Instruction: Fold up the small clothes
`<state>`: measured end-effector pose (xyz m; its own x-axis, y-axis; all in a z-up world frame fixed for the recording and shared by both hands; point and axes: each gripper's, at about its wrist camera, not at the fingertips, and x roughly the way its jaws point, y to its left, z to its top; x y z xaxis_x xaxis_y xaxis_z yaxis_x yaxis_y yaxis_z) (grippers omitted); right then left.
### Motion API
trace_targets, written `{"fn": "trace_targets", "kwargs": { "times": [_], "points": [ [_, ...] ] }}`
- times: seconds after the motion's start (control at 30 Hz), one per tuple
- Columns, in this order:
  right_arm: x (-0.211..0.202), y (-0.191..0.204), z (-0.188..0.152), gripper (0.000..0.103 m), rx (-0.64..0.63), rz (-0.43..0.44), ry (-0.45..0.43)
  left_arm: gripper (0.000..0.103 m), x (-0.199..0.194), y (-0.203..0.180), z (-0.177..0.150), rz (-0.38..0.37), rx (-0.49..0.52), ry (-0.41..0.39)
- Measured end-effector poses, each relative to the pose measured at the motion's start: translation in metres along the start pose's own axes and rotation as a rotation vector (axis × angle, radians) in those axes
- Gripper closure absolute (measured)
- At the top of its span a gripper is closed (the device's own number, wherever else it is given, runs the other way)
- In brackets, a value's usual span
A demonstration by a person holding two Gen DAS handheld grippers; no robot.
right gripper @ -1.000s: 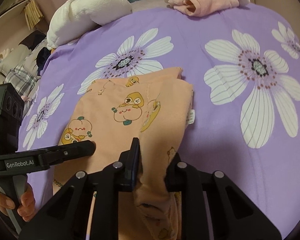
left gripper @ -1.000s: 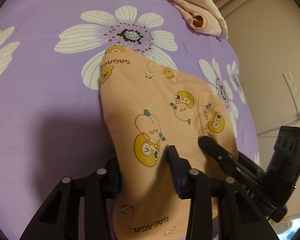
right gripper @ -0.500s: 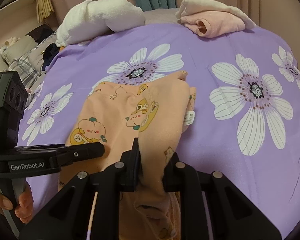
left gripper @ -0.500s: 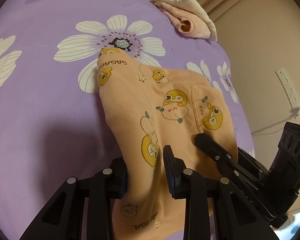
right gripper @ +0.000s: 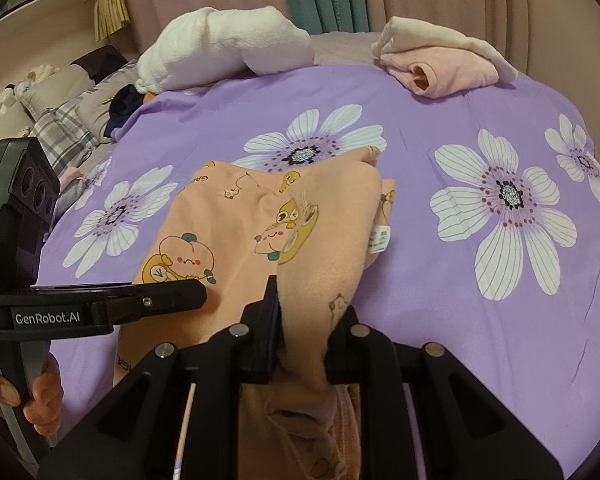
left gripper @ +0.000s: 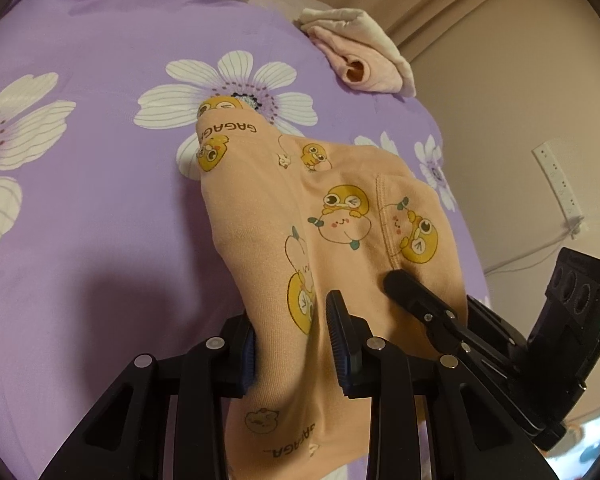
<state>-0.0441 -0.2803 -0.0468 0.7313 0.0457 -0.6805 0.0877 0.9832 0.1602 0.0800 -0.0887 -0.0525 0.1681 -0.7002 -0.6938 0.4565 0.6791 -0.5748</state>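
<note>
A peach garment [left gripper: 340, 208] printed with yellow ducks lies partly on the purple flowered bed sheet [left gripper: 80, 200]. Its near edge is lifted off the sheet. My left gripper [left gripper: 294, 344] is shut on the left part of that edge, with cloth bunched between its fingers. My right gripper [right gripper: 306, 336] is shut on a fold of the same garment [right gripper: 228, 232], whose white label hangs on the right side. Each gripper shows in the other's view: the right one's finger [left gripper: 420, 304] beside the left, and the left one [right gripper: 172, 300] held by a hand [right gripper: 40, 396].
A folded pink garment [right gripper: 440, 64] sits at the bed's far edge, with a white fluffy blanket [right gripper: 220, 52] to its left. Pillows and plaid bedding [right gripper: 60, 132] lie at the far left. A wall with a socket strip [left gripper: 558, 184] stands right of the bed.
Both grippers have risen and drawn back with the garment's near edge. More of the cloth hangs off the sheet, and the far end still rests on the white flower.
</note>
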Motion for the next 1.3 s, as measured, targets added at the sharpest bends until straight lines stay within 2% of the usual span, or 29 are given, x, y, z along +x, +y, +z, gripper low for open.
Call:
{"fn": "trace_targets", "kwargs": {
  "times": [0.63, 1.3],
  "points": [
    [-0.027, 0.05, -0.011, 0.085, -0.068, 0.055, -0.015, 0.073, -0.051, 0.019, -0.03, 0.01, -0.03, -0.074],
    [-0.017, 0.079, -0.003, 0.085, -0.113, 0.076, -0.004, 0.073, -0.074, 0.044, -0.034, 0.024, -0.063, -0.105]
  ]
}}
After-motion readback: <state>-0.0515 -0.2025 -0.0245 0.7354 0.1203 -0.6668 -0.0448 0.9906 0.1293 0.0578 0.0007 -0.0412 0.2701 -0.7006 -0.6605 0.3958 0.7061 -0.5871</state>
